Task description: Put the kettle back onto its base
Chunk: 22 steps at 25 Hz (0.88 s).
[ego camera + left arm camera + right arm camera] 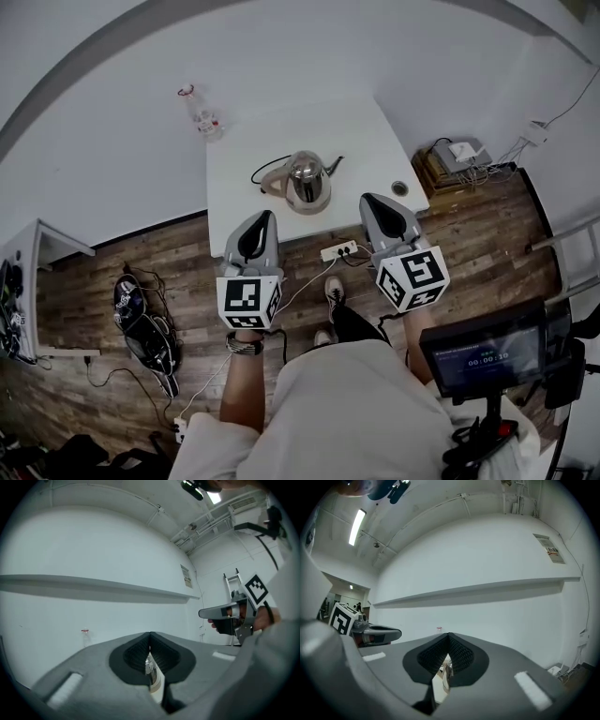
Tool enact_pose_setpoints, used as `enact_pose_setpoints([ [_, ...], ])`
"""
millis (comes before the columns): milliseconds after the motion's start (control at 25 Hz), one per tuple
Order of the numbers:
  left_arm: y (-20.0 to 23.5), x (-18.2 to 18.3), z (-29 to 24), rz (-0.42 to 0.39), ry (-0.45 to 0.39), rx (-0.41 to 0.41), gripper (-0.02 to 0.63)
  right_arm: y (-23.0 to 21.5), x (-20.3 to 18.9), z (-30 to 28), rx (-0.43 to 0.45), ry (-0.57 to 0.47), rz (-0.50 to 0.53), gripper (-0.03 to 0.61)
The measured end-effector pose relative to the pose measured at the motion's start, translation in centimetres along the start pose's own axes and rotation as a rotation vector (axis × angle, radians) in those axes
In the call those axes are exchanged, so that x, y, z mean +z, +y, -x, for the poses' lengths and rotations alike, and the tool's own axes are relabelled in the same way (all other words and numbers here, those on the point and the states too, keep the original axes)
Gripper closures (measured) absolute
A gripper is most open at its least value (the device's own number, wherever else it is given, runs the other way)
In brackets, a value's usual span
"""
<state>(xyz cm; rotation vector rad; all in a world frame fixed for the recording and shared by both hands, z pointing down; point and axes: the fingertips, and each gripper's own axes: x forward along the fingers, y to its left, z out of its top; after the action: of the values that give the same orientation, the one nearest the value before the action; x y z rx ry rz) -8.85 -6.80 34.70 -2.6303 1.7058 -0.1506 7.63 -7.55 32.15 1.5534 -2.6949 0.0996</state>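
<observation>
Far left, beyond the tabletop's (309, 127) back corner, stands a small glass bottle (200, 112), which is no part of the job. Next comes the left gripper (265, 220), held level just short of the tabletop's near edge. Its own view shows the 2 jaws clenched together with nothing between them.

Near the middle of the tabletop sits the steel kettle (307, 181), spout to the right, with a cream part and a dark cord loop on its left side. From above I cannot tell whether it stands on its base or beside it.

To its right the right gripper (373, 204) mirrors the left: clenched, empty, level, clear of the kettle. Further right a small round thing (400, 187) lies near the tabletop's edge.

The step in hand looks like the approach. To do it well, 1 gripper must first open, since shut jaws can take nothing. Go for the handle rather than the smooth round body, which would likely slip. Grip firmly, keep the kettle upright and lower it centred on the base — minding that the cord loop is not trapped underneath.
</observation>
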Motion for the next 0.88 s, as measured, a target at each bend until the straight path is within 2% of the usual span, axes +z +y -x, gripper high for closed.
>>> enact_pose_setpoints([
  [120, -0.3, 1.0, 2.3, -0.014, -0.015, 0.008, 0.607, 1.7, 1.4, 1.9, -0.001, -0.017, 0.028, 0.577],
  [600, -0.2, 3.9, 4.5, -0.022, -0.071, 0.015, 0.607, 2.7, 4.1, 3.2, -0.018, -0.079, 0.042, 0.578],
  [880, -0.3, 3.7, 3.1, -0.021, -0.069, 0.006, 0.607, 2.1, 4.0, 2.2, -0.012, -0.078, 0.048, 0.577],
])
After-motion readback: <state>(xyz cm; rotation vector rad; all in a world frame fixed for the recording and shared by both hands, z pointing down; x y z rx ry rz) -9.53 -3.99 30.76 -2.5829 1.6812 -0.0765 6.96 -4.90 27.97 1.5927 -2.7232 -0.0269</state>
